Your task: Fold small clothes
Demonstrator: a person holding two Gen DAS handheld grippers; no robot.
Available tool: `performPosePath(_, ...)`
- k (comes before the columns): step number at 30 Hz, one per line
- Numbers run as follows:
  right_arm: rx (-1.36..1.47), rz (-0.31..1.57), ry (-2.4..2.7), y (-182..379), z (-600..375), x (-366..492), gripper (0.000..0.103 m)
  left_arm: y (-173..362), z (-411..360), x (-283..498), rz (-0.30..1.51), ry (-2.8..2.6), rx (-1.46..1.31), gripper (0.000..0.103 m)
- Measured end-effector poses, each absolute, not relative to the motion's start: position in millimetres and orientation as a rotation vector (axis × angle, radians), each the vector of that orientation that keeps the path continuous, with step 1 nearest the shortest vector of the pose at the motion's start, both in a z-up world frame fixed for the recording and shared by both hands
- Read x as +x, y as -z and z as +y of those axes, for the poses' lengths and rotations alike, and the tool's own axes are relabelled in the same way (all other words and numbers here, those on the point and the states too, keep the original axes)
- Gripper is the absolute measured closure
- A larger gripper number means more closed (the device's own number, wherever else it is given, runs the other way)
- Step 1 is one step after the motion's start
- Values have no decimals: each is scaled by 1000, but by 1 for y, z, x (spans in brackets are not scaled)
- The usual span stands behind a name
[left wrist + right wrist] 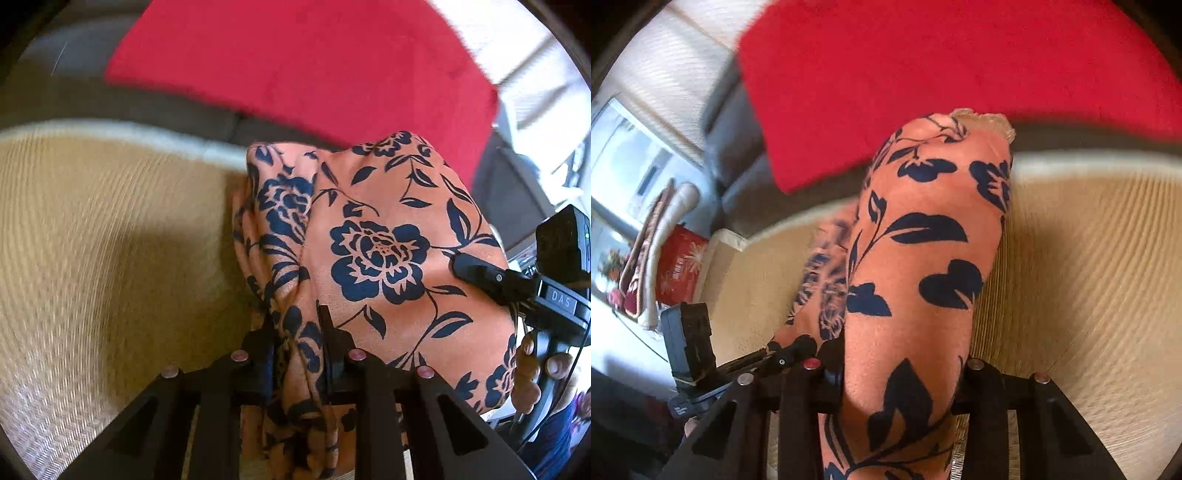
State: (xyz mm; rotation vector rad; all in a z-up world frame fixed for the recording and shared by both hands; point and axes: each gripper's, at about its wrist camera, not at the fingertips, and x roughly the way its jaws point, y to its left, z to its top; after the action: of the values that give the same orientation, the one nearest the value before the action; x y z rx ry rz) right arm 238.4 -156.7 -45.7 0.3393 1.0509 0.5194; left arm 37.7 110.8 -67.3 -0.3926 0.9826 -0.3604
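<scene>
Gripping a bunched fold of the orange floral garment (pixel 384 236), left gripper (pixel 295 332) pinches it between its fingers | right gripper (pixel 905 373) clamped on the same garment, cloth filling the gap | garment lifted over tan woven surface (pixel 92 240) | red cushion (pixel 295 62) behind.

A red cushion (pixel 295 62) lies behind a tan ribbed surface (pixel 92 240). A red box (pixel 677 271) stands at its corner, near a window (pixel 631 158).
</scene>
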Motion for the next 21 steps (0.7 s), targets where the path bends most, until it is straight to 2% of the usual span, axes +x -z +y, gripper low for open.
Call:
performPosePath(2,362,1001,-508,22,-179,241,63,46,95,41,932,382,-366,81)
performPosePath(3,380,1002,-497,21,-193,245,59,42,87,44,919,376,-363,74)
performPosePath(4,411,1019,-484,27,-208,251,54,44,80,48,923,359,-362,71)
performPosePath(5,443,1044,-473,37,-220,256,41,51,73,52,944,336,-349,47)
performPosePath(6,465,1098,-420,56,-235,263,21,66,67,56,1012,282,-305,35)
performPosePath(7,443,1145,-325,72,-243,265,19,77,65,55,1065,228,-275,35)
performPosePath(9,407,1150,-155,90,-262,256,19,83,69,40,1049,229,-285,35)
performPosePath(16,509,891,-280,41,-255,185,18,81,68,13,1045,254,-242,35)
performPosePath(19,462,916,-408,43,-208,167,16,87,62,23,1074,266,-289,36)
performPosePath(21,433,991,-399,64,-193,165,16,96,61,27,1082,260,-302,40)
